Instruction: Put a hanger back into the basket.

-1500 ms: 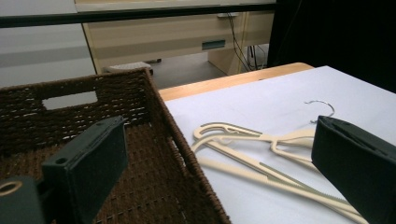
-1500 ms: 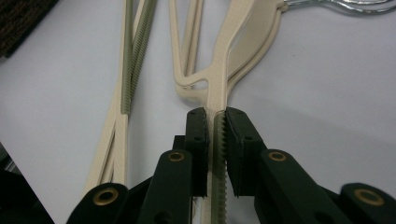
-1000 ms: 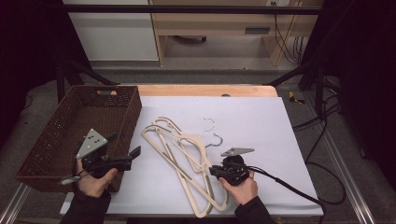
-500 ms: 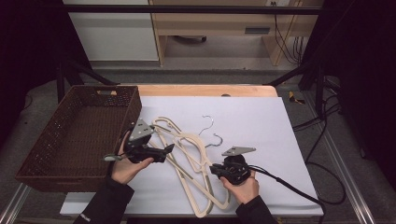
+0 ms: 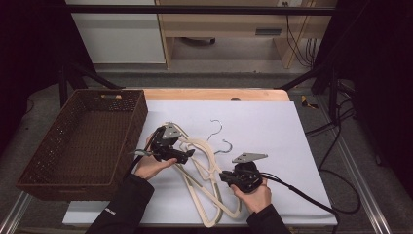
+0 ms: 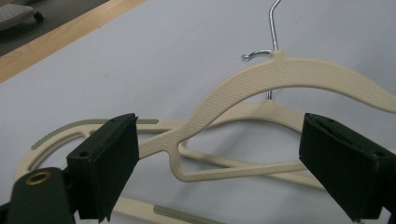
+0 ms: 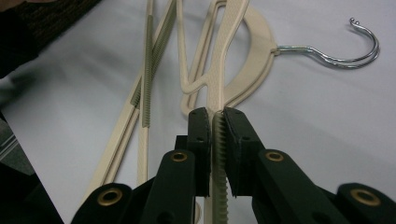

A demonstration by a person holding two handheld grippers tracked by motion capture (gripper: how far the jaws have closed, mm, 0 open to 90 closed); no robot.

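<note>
The right gripper (image 7: 215, 122) is clamped on a cream plastic hanger (image 7: 218, 79) – the left gripper (image 6: 219, 158), jaws wide but just narrowing, hovers over its shoulder, nothing pinched.

Cream hangers (image 5: 204, 168) with ribbed grey-green strips and silver hooks (image 5: 216, 127); dark brown woven basket (image 5: 80, 141); white tabletop (image 5: 272, 126); black tongs (image 6: 219, 175).

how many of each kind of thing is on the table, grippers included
hangers: 2
basket: 1
grippers: 2, the left gripper and the right gripper
total: 5
</note>
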